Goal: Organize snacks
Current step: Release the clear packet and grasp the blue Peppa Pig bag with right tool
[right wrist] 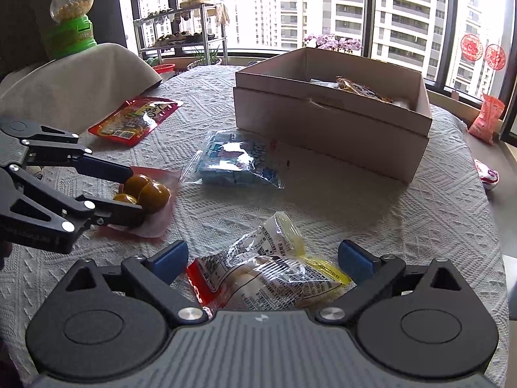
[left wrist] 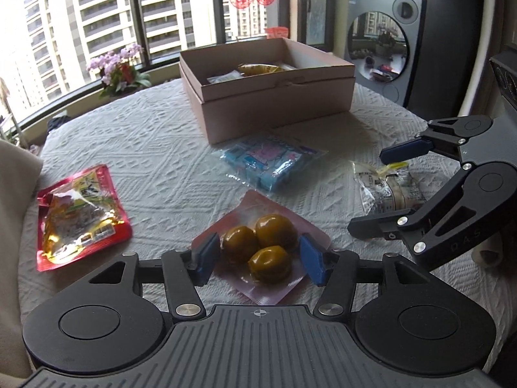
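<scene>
A pink vacuum pack with three brown balls [left wrist: 274,232] lies on the white tablecloth. My left gripper [left wrist: 258,258] stands open astride it, blue pads close beside the balls. In the right wrist view the left gripper [right wrist: 134,194] also straddles this pack [right wrist: 155,194]. My right gripper [right wrist: 263,253] is wide open around a clear crinkled pack of pale buns [right wrist: 265,274], which rests flat on the cloth. From the left wrist view the right gripper [left wrist: 371,190] sits at the right over that pack [left wrist: 387,187]. An open cardboard box [left wrist: 268,97] [right wrist: 323,123] behind holds several snacks.
A blue snack bag [left wrist: 271,161] [right wrist: 236,161] lies in front of the box. A red foil bag [left wrist: 77,213] [right wrist: 135,123] lies at the left near a beige cushion [right wrist: 80,77]. Potted flowers [left wrist: 119,71] and a red bag [right wrist: 486,118] stand by the window.
</scene>
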Tool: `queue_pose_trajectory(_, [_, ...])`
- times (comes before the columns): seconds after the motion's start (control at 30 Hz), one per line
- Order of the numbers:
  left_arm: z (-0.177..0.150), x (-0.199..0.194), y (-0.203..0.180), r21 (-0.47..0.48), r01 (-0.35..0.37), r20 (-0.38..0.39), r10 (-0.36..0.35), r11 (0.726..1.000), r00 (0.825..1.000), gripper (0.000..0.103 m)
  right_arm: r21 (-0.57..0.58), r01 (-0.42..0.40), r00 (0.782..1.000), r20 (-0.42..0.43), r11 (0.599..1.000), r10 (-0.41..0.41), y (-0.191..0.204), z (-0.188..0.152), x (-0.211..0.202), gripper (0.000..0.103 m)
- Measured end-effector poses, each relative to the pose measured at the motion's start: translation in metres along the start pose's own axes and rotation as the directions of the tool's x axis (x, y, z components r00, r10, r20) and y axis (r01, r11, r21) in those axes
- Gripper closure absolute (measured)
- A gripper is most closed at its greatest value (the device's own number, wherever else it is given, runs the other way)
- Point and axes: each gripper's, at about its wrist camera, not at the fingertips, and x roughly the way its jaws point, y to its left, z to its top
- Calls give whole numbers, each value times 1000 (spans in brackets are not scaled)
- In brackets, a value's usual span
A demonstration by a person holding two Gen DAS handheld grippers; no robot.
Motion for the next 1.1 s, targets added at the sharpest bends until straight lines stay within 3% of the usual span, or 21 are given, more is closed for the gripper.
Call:
queue_pose_trajectory(0.2, [-1, 7, 9, -79, 29, 58, -25, 996, 998, 44, -6, 10, 1000, 2, 1000, -10, 2, 0, 0, 3])
queue_pose_trajectory(0.3, [0, 0, 7, -86, -21, 50, 25, 996, 998, 51, 1, 18, 1000, 7, 1000, -18, 1, 1, -1, 6])
queue_pose_trajectory(0.4, [-9, -12, 13, -110, -100, 34, 105, 989, 994, 51, -4, 10, 1000, 6, 1000, -10, 3, 5, -8, 8])
queue_pose_trajectory(0.57, [-26, -29, 24, -167, -122, 19, 127, 978, 992, 51, 53, -57, 998, 25, 997, 56, -1, 33, -8, 8])
queue_pose_trajectory(0.7, [-28, -31, 26, -193, -116, 20, 122, 974, 992, 49, 48, -23, 999, -28, 999, 24, 10, 63, 34, 8])
queue_pose_trajectory(0.8, [-30, -32, 28, -220, -103, 30, 112, 970, 993, 49, -36, 39, 998, -53, 999, -41, 26, 71, 60, 24])
queue_pose_trajectory(0.87, [-31, -32, 31, -240, -90, 39, 102, 967, 994, 49, -124, 28, 999, -37, 992, -33, 37, 71, 54, 45])
queue_pose_trajectory(0.9, [-32, -33, 32, -251, -84, 42, 97, 964, 994, 49, -152, 9, 999, -33, 988, -15, 39, 69, 48, 47])
queue_pose_trajectory(1.0, [-33, -33, 33, -283, -74, 48, 91, 956, 995, 49, -257, -60, 997, -71, 964, 43, 41, 56, 30, 45])
queue_pose_trajectory(1.07, [-33, -34, 33, -300, -73, 51, 92, 951, 994, 49, -324, -18, 998, -68, 946, -5, 36, 43, 20, 32])
queue_pose_trajectory(1.1, [-33, -34, 32, -304, -75, 51, 94, 950, 994, 49, -333, 16, 998, -56, 943, -37, 29, 38, 15, 31])
